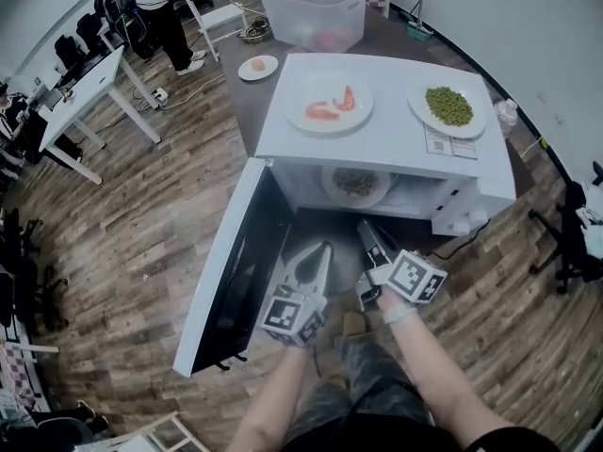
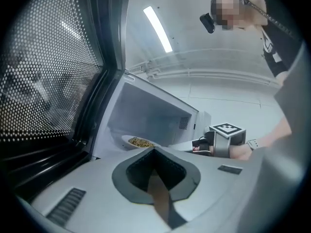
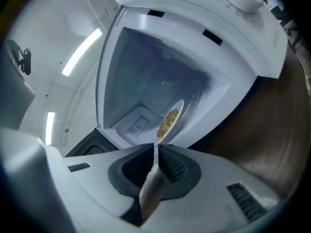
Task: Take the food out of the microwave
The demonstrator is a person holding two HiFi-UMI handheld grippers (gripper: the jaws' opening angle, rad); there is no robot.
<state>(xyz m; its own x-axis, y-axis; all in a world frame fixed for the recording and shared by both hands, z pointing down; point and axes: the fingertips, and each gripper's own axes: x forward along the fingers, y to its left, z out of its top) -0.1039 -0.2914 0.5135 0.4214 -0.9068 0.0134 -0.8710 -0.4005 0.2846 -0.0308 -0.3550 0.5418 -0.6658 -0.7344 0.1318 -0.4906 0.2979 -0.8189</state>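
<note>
Food plate (image 1: 356, 185) inside microwave (image 1: 386, 147), door (image 1: 226, 271) open

We see both grippers held in front of the open microwave (image 1: 386, 144), just short of its mouth, neither one inside. The left gripper (image 1: 325, 248) points level toward the left half of the opening, and we read its jaws as pressed together with nothing between. The right gripper (image 1: 364, 226) sits a bit closer to the microwave, tips almost at its front edge, body rolled to one side, nose slightly down. Its jaws are together and empty too. The left forearm (image 1: 273, 403) and right forearm (image 1: 438, 365) are bare and reach toward the microwave, side by side.
</note>
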